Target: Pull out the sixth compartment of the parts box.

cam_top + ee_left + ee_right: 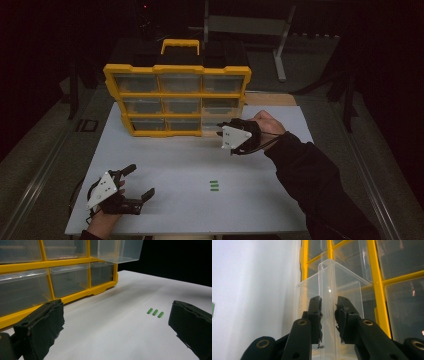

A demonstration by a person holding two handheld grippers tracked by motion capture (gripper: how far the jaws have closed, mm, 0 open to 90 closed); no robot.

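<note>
- The clear drawer (332, 290), at 3 o'clock of the yellow box (177, 95), was pinched by the right gripper (329, 315).
- It was judged light, stiff and slippery; its front handle was best held.
- The left gripper (115, 327) was spread wide, empty.

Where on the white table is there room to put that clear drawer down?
The widest bare patch of table lies between the yellow cabinet, the left gripper and the green pieces. Right of the pieces it is free too. By the cabinet's right end it is crowded: the right gripper holds the drawer there.

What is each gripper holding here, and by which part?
The right gripper pinches a clear drawer by its front pull tab; the left gripper holds nothing.
</note>
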